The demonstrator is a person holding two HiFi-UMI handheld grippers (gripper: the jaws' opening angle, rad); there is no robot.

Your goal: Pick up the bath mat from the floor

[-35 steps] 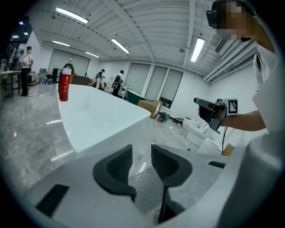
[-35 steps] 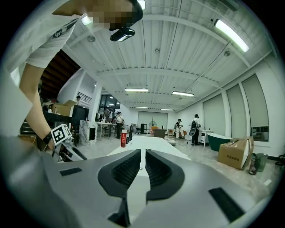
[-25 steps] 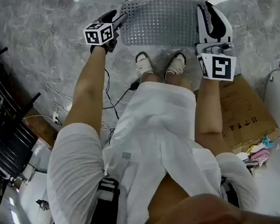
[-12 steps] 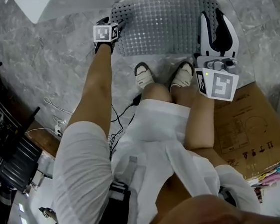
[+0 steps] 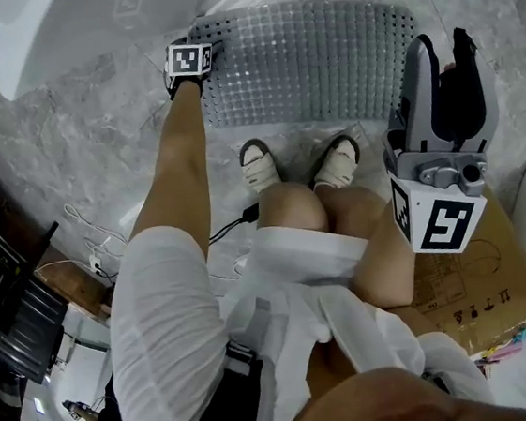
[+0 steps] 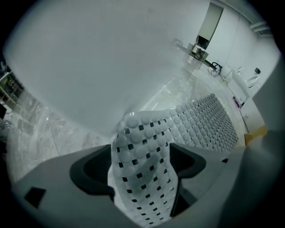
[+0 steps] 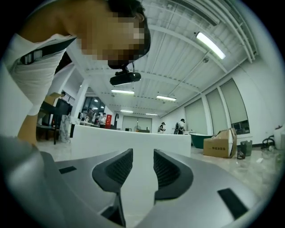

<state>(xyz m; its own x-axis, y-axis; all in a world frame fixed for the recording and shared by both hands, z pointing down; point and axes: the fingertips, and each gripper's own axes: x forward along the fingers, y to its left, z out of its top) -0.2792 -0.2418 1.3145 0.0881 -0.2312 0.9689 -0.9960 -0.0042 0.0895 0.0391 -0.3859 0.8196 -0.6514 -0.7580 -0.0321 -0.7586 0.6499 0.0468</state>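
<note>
Grey bath mat (image 5: 321,57) sits inside the left tool (image 6: 140,151), just opened wide; right tool (image 7: 143,156) likewise opened, empty.

The person wears loose white clothing (image 5: 291,287) with short sleeves (image 5: 155,302) and pale strapped sandals (image 5: 260,165). The left tool (image 6: 141,162) and right tool (image 5: 440,52) are grey with black pads (image 7: 118,171), each carrying a white cube (image 5: 439,221) printed with black square markers.

Right gripper (image 7: 142,154) jaws just opened further, nothing between; white wall (image 7: 111,138) beyond.
</note>
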